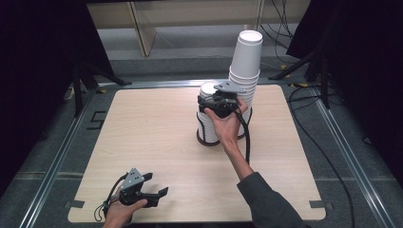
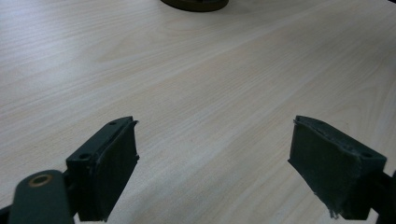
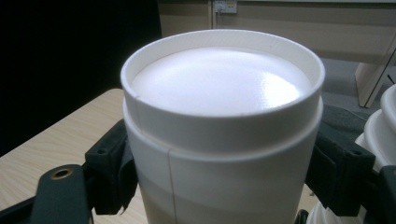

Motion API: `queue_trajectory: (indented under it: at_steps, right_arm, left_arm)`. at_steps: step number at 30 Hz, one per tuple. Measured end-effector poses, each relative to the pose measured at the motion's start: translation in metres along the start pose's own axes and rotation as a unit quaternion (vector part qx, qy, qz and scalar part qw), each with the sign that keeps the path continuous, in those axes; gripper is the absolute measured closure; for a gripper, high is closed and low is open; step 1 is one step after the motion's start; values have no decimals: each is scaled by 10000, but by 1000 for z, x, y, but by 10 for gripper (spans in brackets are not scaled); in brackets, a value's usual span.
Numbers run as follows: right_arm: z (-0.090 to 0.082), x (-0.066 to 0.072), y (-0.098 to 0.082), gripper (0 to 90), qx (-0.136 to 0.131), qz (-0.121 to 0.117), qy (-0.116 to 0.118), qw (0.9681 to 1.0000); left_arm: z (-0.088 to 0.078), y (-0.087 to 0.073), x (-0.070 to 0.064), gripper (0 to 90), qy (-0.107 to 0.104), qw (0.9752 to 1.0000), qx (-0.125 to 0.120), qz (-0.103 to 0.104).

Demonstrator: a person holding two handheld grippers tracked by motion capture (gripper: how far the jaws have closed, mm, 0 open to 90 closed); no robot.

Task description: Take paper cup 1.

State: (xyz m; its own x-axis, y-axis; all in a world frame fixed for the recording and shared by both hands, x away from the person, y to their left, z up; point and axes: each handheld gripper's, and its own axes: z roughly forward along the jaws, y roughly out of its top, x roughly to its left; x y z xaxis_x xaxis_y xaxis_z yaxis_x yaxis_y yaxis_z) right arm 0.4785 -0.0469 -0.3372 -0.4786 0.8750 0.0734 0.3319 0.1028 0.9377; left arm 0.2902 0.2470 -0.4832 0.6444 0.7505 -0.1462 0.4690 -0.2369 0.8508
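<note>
No legible text, labels, brands, nos. or signs in any view.
- White cups (image 1: 245,57), upper right of centre in high view: plain, no print.
- Nearer cup (image 3: 224,135), centre of right gripper view: plain white, no mark.
- Table (image 1: 157,142): bare wood grain, no lettering.
- Small wall plate (image 3: 225,6), top centre of right gripper view: dots/marks on it, too small & blurred to read.
</note>
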Motion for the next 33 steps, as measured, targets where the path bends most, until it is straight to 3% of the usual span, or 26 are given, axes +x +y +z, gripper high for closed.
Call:
queue_trajectory:
  at_steps: [7,14,28,33]
  right_arm:
    - [-3,3,3,223,-87,62,-48,9999]
    - [-16,5,21,227,-269,100,2,9996]
    - [-43,8,60,228,-701,32,206,9973]
    - [-56,11,71,228,-827,80,414,9957]
  left_arm:
    - [0,0,0,144,-3,10000,6,4]
    - [0,0,0,144,1,10000,8,5]
    - [0,0,-1,144,-13,10000,-10,3]
    - [0,0,-1,144,-14,10000,-15,24]
